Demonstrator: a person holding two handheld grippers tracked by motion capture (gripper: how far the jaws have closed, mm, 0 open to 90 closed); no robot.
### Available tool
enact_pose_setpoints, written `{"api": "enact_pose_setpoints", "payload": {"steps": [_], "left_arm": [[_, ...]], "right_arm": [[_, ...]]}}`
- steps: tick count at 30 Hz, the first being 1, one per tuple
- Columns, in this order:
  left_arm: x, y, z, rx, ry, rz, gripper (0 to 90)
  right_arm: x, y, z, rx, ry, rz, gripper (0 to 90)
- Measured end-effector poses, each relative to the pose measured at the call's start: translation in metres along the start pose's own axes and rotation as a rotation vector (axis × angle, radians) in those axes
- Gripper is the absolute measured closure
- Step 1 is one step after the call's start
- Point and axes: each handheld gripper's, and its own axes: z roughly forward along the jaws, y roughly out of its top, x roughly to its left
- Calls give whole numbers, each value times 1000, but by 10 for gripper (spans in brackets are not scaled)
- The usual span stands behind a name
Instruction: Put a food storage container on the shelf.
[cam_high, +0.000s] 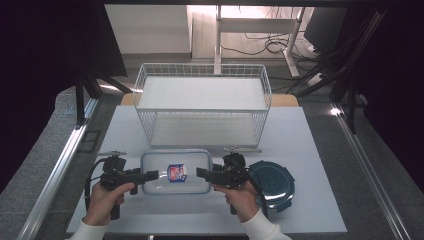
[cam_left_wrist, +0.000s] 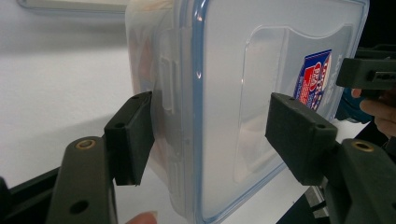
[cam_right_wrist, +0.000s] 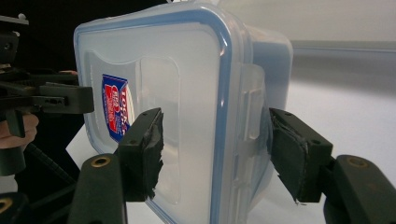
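High view: my left tongs (cam_high: 152, 174) and right tongs (cam_high: 201, 173) sit spread at either end of the clear lidded box (cam_high: 175, 172), which lies on the bench (cam_high: 310, 150) before the wire basket (cam_high: 202, 102). Risk: uneven closure on the side latches could tilt the box. Lid blue-rimmed, labelled, latched.

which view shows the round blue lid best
The high view: the round lid lies whole on the table right of the clear box, beside the right gripper. The left gripper view catches a blue sliver; the right gripper view faces away.
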Motion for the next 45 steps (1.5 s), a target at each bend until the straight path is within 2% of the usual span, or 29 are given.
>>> {"api": "enact_pose_setpoints", "payload": {"steps": [12, 21, 31, 36, 45], "left_arm": [[-12, 7, -4, -22, -3, 29, 337], [-23, 16, -1, -30, -12, 48, 340], [-41, 38, 5, -45, -30, 75, 340], [-52, 53, 3, -54, -32, 103, 340], [-60, 74, 4, -61, -45, 106, 340]], "right_arm": [[3, 5, -13, -30, -6, -36, 378], [1, 13, -26, -37, -13, -54, 380], [-5, 29, -48, -72, -33, -68, 380], [-5, 40, -59, -91, -37, -74, 380], [-6, 59, -72, -106, -46, -85, 384]]}}
